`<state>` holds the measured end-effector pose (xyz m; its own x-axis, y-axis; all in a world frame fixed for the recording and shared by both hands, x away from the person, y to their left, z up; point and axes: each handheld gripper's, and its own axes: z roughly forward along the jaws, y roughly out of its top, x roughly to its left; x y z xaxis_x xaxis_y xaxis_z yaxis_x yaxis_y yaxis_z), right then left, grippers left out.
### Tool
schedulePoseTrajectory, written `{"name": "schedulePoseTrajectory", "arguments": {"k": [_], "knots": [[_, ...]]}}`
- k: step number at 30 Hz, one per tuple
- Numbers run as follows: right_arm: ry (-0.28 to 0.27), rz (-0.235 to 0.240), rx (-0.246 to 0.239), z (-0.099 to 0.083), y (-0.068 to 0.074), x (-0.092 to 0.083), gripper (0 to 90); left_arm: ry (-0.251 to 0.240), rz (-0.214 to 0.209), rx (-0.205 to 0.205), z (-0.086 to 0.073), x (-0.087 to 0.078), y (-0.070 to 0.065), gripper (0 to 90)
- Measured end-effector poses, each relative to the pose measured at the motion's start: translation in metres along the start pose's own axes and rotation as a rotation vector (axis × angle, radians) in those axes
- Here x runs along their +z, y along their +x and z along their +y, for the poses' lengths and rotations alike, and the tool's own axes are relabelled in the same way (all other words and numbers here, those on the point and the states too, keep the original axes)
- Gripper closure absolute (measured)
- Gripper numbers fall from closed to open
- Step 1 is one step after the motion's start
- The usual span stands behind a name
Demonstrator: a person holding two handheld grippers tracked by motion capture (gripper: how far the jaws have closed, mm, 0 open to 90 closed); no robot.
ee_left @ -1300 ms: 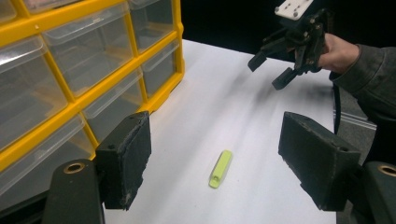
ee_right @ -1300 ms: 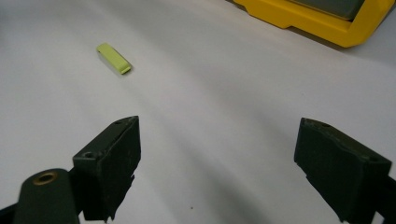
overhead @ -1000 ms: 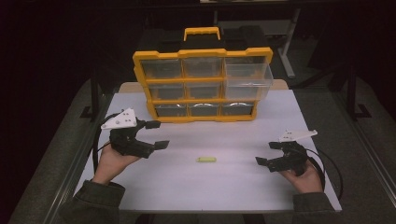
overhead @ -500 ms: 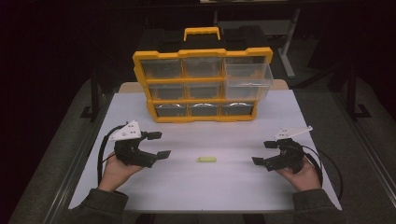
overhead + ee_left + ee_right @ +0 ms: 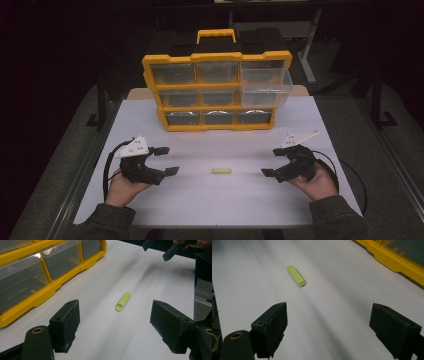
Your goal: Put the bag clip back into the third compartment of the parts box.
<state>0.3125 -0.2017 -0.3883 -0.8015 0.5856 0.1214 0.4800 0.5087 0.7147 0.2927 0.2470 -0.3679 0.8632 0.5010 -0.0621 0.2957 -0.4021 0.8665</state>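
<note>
Matte white table [image 5: 300, 200] bears a yellow plastic organizer [image 5: 217, 90] with clear drawers. Left gripper [image 5: 164, 160] and right gripper [image 5: 273, 162] rest wide open, empty, flanking a flat yellow-green bar [image 5: 220, 171] lying centrally between them.

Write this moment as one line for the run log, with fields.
left tongs: open, empty | right tongs: open, empty | yellow-green piece: flat on white table, between both tongs, untouched | yellow organizer: upright behind, top-right drawer pulled out
</note>
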Motion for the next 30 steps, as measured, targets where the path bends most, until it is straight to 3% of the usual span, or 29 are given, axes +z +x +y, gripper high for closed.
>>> {"name": "schedulePoseTrajectory", "arguments": {"k": [15,30], "knots": [[0.085,0.053,-0.126,0.034,0.015,0.022,19.9,0.004,0.0,-0.005,-0.004,0.001,0.002,22.5],[0.148,0.125,-0.236,0.065,0.03,0.061,27.7,-0.003,-0.005,-0.012,-0.005,0.0,0.003,22.1]]}}
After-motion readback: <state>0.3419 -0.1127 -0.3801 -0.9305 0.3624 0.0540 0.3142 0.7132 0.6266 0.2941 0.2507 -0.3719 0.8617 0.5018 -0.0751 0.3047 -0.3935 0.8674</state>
